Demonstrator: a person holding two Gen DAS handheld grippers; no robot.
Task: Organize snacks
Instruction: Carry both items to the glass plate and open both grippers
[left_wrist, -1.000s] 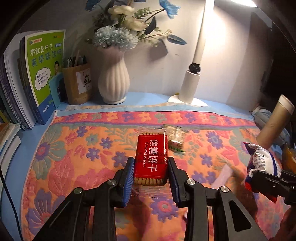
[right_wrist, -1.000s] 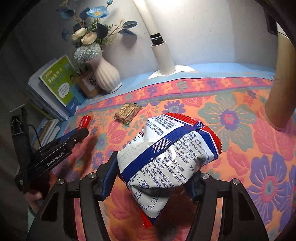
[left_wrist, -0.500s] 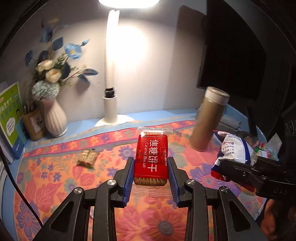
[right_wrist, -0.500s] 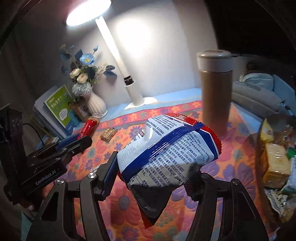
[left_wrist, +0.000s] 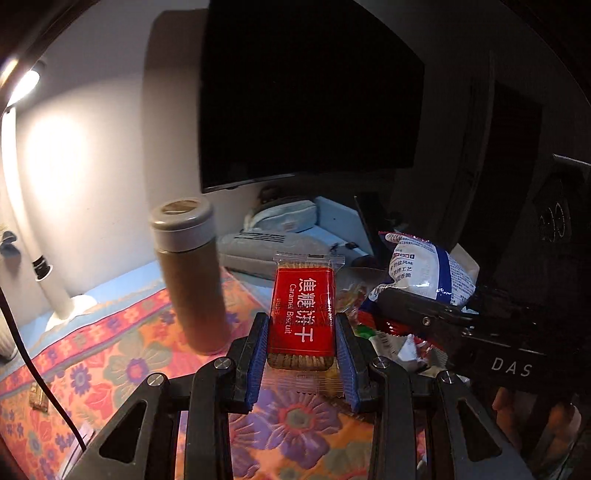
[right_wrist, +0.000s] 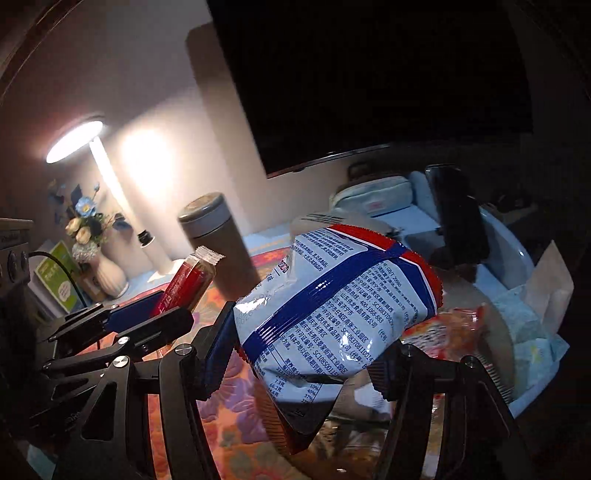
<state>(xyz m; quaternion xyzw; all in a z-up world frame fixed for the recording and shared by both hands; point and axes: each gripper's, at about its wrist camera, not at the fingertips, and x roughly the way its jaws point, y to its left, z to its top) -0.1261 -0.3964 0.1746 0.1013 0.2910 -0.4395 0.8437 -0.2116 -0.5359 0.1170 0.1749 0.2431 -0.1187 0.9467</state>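
Note:
My left gripper (left_wrist: 301, 365) is shut on a red caramel biscuit pack (left_wrist: 302, 314) and holds it above the floral cloth (left_wrist: 122, 354). My right gripper (right_wrist: 306, 358) is shut on a white, blue and red snack bag (right_wrist: 343, 314), held above a container of snacks (right_wrist: 524, 332) at the right. In the left wrist view the snack bag (left_wrist: 428, 273) and right gripper (left_wrist: 424, 314) sit just right of the biscuit pack. In the right wrist view the biscuit pack (right_wrist: 188, 284) and left gripper (right_wrist: 147, 314) are at the left. A small wrapped snack (left_wrist: 38, 395) lies on the cloth far left.
A tall brown flask (left_wrist: 192, 273) stands on the cloth left of the biscuit pack. A lit desk lamp (right_wrist: 110, 192), a white vase of flowers (right_wrist: 103, 273) and green books (right_wrist: 59, 284) stand at the back left. A dark monitor (left_wrist: 310, 96) hangs behind; a grey pouch (left_wrist: 273, 236) lies below it.
Both grippers have swung right with their snacks, from the vase side towards the flask and the snack container. The two grippers now sit closer together. Both grips are unchanged.

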